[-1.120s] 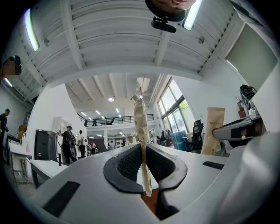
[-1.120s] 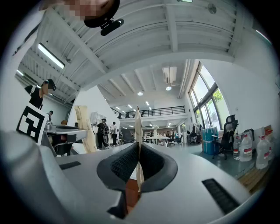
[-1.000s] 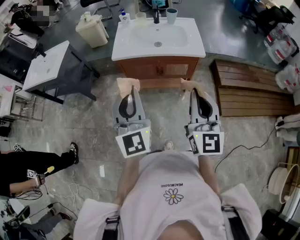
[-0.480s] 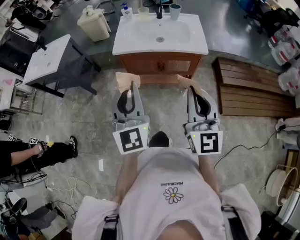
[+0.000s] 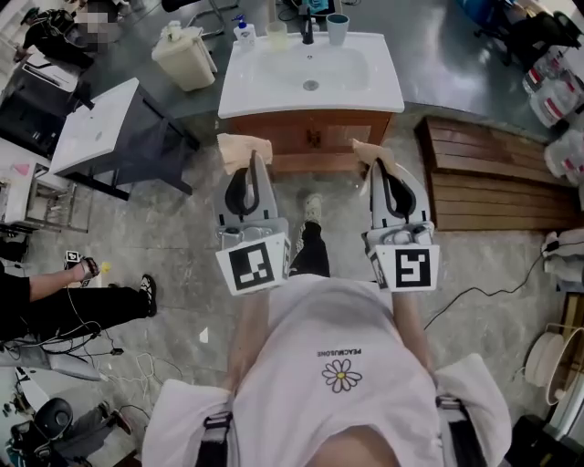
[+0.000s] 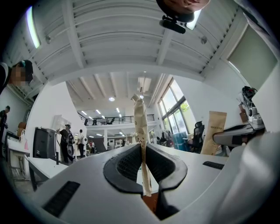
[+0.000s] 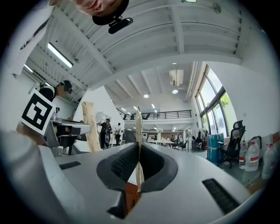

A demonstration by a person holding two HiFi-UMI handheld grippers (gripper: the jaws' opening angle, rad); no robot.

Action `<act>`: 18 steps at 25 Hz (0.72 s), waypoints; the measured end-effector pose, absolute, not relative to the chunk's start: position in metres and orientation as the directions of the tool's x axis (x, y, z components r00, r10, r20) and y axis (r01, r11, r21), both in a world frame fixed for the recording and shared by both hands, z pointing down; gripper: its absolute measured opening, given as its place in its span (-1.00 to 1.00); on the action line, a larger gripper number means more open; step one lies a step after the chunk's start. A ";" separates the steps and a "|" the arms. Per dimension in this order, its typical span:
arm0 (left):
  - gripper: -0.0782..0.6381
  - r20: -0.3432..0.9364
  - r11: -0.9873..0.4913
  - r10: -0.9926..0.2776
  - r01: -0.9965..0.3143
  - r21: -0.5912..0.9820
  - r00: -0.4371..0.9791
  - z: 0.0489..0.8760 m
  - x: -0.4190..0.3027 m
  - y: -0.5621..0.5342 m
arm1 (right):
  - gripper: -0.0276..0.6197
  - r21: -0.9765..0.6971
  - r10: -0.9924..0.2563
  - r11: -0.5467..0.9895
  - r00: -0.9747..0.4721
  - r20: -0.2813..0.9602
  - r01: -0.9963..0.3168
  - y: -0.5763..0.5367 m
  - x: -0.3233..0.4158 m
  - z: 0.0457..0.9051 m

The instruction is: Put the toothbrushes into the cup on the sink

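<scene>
Toothbrushes: two, each apparently in a flat tan paper sleeve, so no bristles show. The left toothbrush is pinched edge-on between the jaws of the left gripper and sticks up past the tips. The right toothbrush sits the same way in the right gripper. Both pairs of jaws are clamped onto the sleeves with no gap visible.

Progress: neither toothbrush is in a cup yet. My judgement is that pick-up is done, with the carry and the drop left to do.

Position: in the head view a blue-grey cup stands upright at the back rim of the sink, just right of the tap. It is too small to tell what it holds. A paler cup and a pump bottle stand left of the tap. I cannot tell which cup is meant.

The grippers are side by side, tips toward the wooden cabinet, short of the sink top and well apart from both cups.
</scene>
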State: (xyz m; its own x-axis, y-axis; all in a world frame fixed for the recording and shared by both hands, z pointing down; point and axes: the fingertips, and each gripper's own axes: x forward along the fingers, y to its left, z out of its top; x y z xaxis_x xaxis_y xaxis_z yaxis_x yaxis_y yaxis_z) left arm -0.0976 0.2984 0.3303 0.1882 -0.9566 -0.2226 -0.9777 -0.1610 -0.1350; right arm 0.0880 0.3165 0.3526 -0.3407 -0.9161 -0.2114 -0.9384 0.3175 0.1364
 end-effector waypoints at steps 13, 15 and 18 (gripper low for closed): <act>-0.67 -0.255 -0.212 -0.937 -0.969 -0.130 0.239 0.313 -0.099 0.175 | -0.87 0.150 -0.926 0.251 -0.283 -0.252 -0.956 0.205 0.098 0.334; -0.67 -0.251 -0.226 -0.935 -0.967 -0.121 0.250 0.309 -0.100 0.146 | -0.88 0.146 -0.924 0.246 -0.277 -0.263 -0.958 0.183 0.094 0.329; -0.67 -0.250 -0.256 -0.928 -0.960 -0.114 0.277 0.303 -0.098 0.096 | -0.87 0.156 -0.925 0.233 -0.269 -0.268 -0.960 0.141 0.089 0.320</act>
